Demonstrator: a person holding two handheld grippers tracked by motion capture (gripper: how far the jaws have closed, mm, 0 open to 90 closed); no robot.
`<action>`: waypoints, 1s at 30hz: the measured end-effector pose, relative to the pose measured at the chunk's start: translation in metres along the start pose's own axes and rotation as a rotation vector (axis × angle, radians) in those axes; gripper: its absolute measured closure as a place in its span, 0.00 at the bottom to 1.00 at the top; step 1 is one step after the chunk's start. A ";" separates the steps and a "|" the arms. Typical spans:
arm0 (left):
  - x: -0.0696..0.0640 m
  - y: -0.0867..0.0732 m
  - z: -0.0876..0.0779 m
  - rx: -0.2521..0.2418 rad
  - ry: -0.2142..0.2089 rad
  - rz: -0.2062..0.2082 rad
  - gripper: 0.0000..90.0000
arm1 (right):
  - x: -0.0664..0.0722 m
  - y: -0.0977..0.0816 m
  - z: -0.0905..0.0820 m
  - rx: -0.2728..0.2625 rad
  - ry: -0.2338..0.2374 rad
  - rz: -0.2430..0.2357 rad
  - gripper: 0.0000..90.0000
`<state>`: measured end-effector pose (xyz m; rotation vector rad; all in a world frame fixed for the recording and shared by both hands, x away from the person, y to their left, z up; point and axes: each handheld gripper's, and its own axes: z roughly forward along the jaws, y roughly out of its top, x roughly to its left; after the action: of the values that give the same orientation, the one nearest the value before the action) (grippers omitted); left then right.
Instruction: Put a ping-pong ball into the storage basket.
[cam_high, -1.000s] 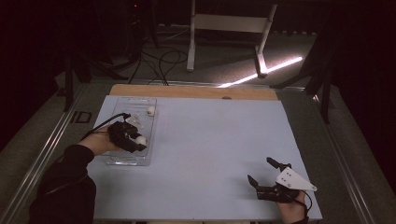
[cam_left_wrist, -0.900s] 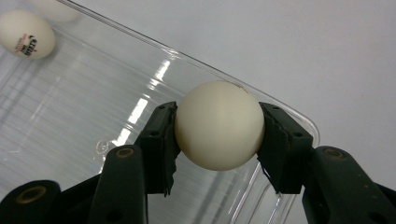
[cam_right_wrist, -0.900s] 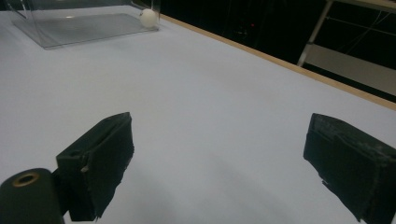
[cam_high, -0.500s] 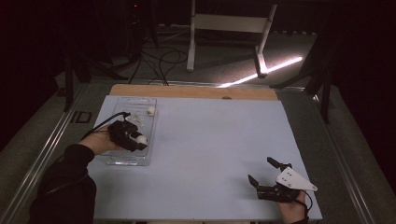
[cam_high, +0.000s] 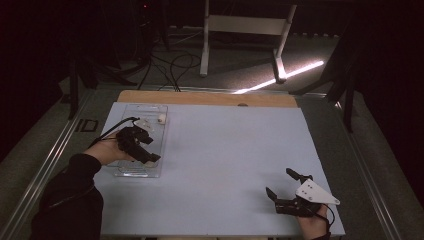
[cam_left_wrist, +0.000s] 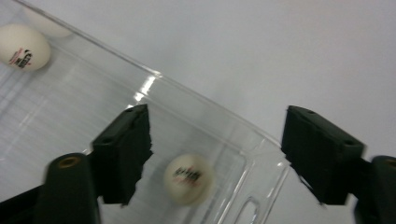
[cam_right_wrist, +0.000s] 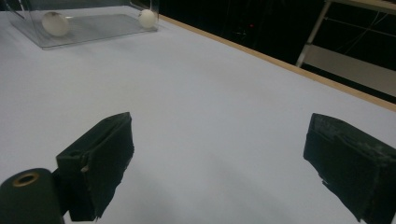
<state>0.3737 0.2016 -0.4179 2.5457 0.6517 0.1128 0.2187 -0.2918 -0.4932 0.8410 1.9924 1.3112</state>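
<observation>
A: Opening my left gripper (cam_left_wrist: 215, 158) over the clear tray (cam_high: 150, 172) at about nine o'clock on the table (cam_high: 225, 150). The jaws have just been spreading, and now they stand apart with nothing pressed between them.

B: Where is the ball?

A: The ball (cam_left_wrist: 188, 178) lies on the tray floor below the gap, nearer my left-hand pad and touching neither. I judge that it has been let go into the tray, so this drop looks finished.

B: Anything else in there?

A: Another ball (cam_left_wrist: 23, 46) rests toward eleven o'clock in the left gripper view, well apart from the first; a third pale shape behind it is cut off, so I cannot tell what it is.

B: And your other hand?

A: My right gripper (cam_high: 289, 189) waits near five o'clock on the bare sheet, jaws wide and holding nothing.

B: Anything in the way?

A: Only the tray wall (cam_left_wrist: 205, 100) close ahead of my jaws; I should lift clear of it.
</observation>
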 end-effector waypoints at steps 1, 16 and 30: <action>0.000 0.000 0.000 -0.001 -0.006 -0.006 0.25 | 0.000 0.000 0.000 -0.001 0.000 0.000 0.09; -0.005 0.013 -0.002 -0.041 -0.020 -0.049 0.00 | 0.000 0.000 0.000 -0.001 0.001 0.001 0.09; -0.017 0.024 -0.002 -0.163 0.011 -0.026 0.00 | 0.000 0.000 0.000 -0.001 0.002 0.001 0.09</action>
<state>0.3689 0.1768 -0.4039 2.3814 0.6518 0.1638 0.2188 -0.2916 -0.4933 0.8408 1.9935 1.3139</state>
